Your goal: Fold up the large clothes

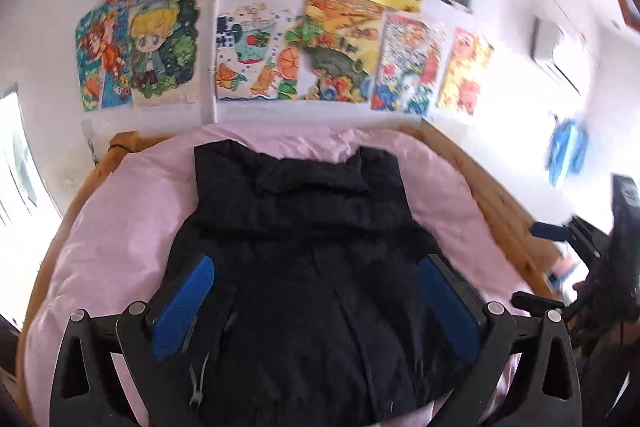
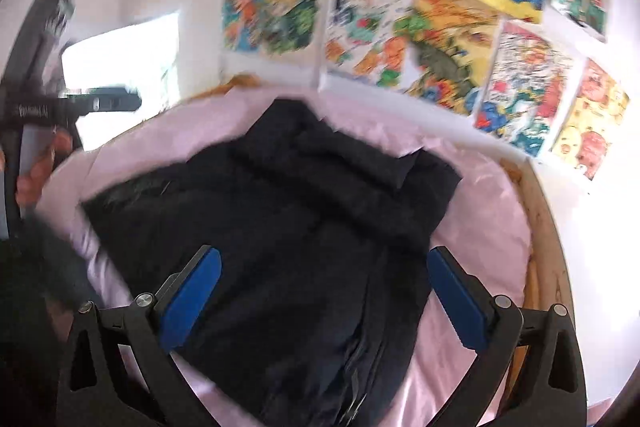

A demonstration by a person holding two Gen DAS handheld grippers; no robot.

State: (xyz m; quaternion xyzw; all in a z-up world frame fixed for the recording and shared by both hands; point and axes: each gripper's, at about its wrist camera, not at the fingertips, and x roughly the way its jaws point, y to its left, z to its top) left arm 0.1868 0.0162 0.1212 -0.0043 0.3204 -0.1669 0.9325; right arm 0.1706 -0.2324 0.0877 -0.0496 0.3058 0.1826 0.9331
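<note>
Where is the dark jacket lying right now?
In both wrist views the dark jacket lies on the pink bedding, centred, collar end toward the wall of drawings.

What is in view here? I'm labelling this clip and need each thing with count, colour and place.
jacket: one, black, lying flat on the bed cover
bed cover: one, pale pink, under the jacket
bed frame: one, light wood, around the cover, against the wall
drawings: about a dozen, many colours, on the white wall above the bed
blue thing: one, hanging on the wall at the right, too blurred to name
left gripper: one, black with blue pads, open above the jacket
right gripper: one, black with blue pads, open above the jacket
hand: one, at the left edge of the right wrist view, on the left gripper's handle
</note>
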